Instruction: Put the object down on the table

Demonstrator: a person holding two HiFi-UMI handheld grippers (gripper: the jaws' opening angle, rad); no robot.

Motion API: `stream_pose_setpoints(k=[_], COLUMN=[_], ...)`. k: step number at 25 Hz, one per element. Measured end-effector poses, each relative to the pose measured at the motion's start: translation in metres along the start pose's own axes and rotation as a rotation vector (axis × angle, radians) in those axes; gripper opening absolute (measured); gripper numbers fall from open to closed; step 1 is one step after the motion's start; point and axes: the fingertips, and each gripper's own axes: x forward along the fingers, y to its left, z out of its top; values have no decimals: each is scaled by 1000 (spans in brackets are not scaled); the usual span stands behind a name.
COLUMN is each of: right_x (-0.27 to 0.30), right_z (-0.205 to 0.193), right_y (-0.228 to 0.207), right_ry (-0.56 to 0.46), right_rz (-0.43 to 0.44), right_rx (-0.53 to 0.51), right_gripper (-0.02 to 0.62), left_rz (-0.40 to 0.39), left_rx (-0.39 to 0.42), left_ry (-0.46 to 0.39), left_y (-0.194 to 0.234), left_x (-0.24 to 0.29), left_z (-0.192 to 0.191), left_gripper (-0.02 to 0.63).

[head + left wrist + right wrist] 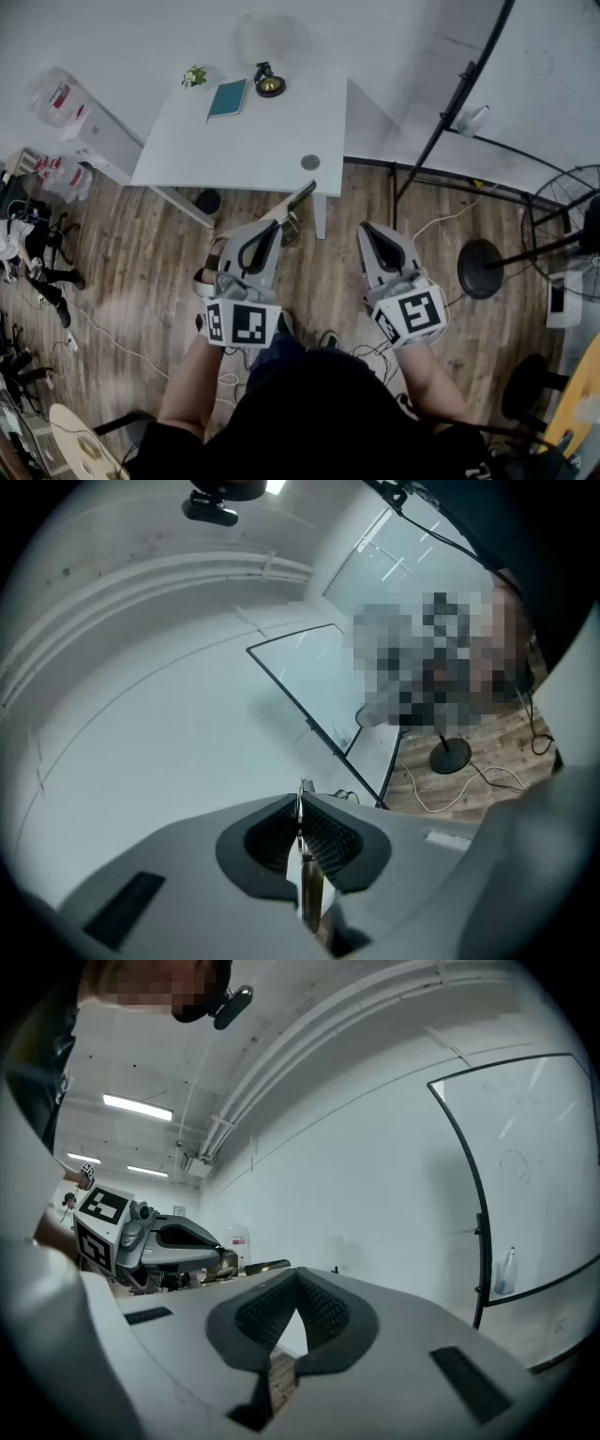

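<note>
Two tongs are up in front of the person, neither yet over the tabletop [253, 141].

Head view: the left tongs [277, 225] are clamped on a thin flat strip [298, 199], tan with a dark end. It sticks out forward over the wood floor [141, 272]. Its tip lines up with the tabletop's near edge, but it's held in the air, not resting. The right tongs [377, 234] sit alongside, empty. On the tabletop: teal book [228, 97], small plant [194, 76], black-and-brass thing [268, 82], round disc [310, 161]. The near half is bare.

Left gripper view: the jaws are pressed together on the strip, which is seen edge-on between the pads. Beyond are the wall [169, 714] and a whiteboard [314, 682]; no tabletop in sight.

Right gripper view: the jaws are closed tip to tip with nothing between. The left tongs and strip show off to the left.

My read: carry step, set-down not started. The next move calls for stepping in, lowering the strip flat onto the bare patch, then letting go.

Writing: only square markers on the cubes [242, 323]. The red label on a bag [58, 97] is unreadable.
</note>
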Motion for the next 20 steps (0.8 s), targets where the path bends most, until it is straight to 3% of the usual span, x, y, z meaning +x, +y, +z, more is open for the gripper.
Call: stream_pose_setpoints(k=[10,20], right_x=[-38,-25], right_z=[-10,3], right_y=[10,24], right_ry=[20,21], right_rz=[8,18], right_rx=[23,25], right_gripper=[5,5], left_rz=[16,86], left_rx=[35,29], left_ry=[4,8], left_y=[-30,1], left_x=[-41,-66], left_z=[22,12], left_gripper=[12,12])
